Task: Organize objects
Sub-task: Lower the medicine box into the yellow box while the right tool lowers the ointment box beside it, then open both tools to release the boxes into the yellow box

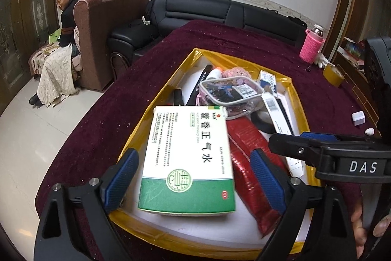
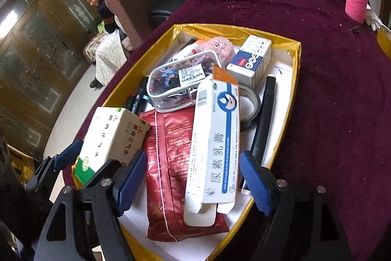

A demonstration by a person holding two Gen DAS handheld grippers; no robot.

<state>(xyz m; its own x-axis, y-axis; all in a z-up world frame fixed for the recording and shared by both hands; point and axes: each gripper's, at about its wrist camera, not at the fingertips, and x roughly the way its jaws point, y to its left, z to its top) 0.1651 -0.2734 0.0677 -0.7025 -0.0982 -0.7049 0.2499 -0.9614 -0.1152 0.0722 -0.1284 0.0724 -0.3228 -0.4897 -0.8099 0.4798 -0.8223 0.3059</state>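
Observation:
A yellow-rimmed tray (image 1: 195, 54) (image 2: 234, 29) with a white floor holds the objects. A green-and-white medicine box (image 1: 188, 160) (image 2: 110, 138) lies at its near left, between the wide-open fingers of my left gripper (image 1: 195, 180), which do not touch it. A red foil packet (image 1: 254, 163) (image 2: 168, 163) lies beside it. A long white-and-blue ointment box (image 2: 215, 146) (image 1: 276, 114) rests on the packet, between the open fingers of my right gripper (image 2: 193, 182). A clear pouch (image 2: 180, 80), a blue-white box (image 2: 251, 58), a tape roll (image 2: 249, 102) and a black bar (image 2: 265, 114) fill the rest.
The tray sits on a maroon cloth (image 1: 244, 40) (image 2: 342, 89). A pink-sleeved bottle (image 1: 311, 45) (image 2: 356, 1), a brown tape roll (image 1: 333, 73), a small white cube (image 1: 358, 118) and a white cap (image 1: 369, 131) stand to the right. Sofas and a seated person (image 1: 63, 16) are behind.

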